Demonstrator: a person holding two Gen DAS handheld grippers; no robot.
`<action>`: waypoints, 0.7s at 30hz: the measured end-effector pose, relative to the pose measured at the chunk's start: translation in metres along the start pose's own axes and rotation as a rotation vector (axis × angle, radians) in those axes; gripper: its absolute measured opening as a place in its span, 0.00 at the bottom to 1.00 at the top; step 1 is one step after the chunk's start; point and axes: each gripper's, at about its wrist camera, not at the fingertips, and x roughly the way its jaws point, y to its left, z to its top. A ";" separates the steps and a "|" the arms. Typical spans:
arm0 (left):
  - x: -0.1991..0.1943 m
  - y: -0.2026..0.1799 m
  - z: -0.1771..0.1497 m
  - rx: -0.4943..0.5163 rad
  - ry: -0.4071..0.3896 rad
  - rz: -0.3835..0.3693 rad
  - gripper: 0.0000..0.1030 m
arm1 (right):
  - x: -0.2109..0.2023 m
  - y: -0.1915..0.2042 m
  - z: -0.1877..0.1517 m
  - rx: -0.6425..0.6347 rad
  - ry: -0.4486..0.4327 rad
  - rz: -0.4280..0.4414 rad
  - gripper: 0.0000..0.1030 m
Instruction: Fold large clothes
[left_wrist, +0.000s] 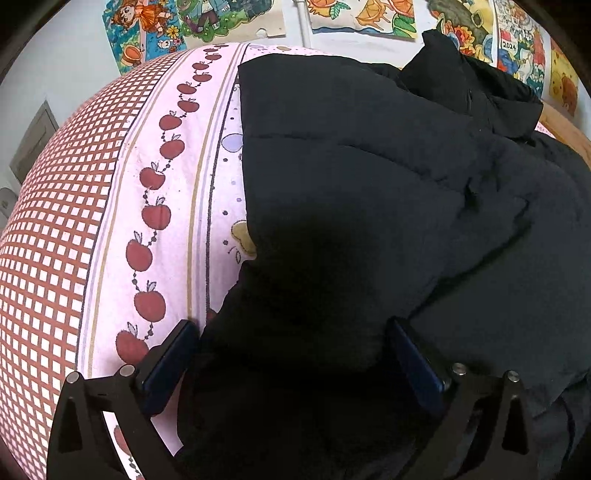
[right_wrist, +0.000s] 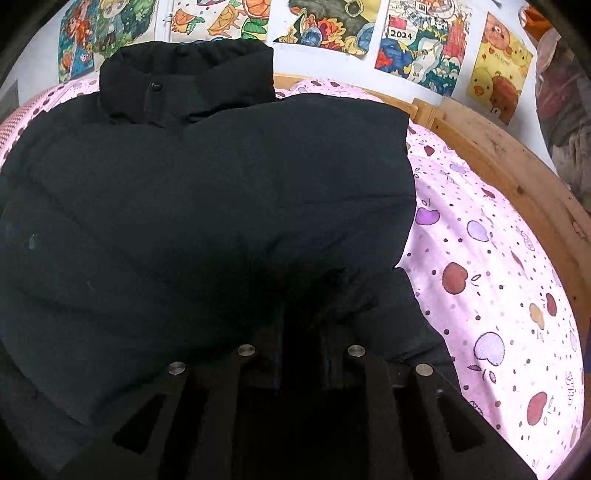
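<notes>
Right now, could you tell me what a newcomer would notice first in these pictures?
A big black puffer jacket sprawls across the middle of the pink apple-print bedsheet, collar toward the wall. Bright children's drawings line that wall. The left hand-held gripper straddles the jacket's near edge, fingers apart; the right hand-held gripper looks closed on dark fabric.

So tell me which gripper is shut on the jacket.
The right gripper: its fingers are pinched on the black jacket. The left gripper is open.
</notes>
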 end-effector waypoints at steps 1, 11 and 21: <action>-0.001 0.002 -0.001 -0.008 0.000 -0.011 1.00 | -0.002 0.001 0.000 0.001 -0.007 -0.004 0.14; -0.041 0.016 -0.010 -0.043 0.025 -0.050 1.00 | -0.049 -0.019 -0.004 0.144 0.007 0.089 0.39; -0.162 0.022 -0.035 -0.047 -0.109 -0.170 1.00 | -0.176 -0.006 -0.008 0.114 -0.154 0.165 0.69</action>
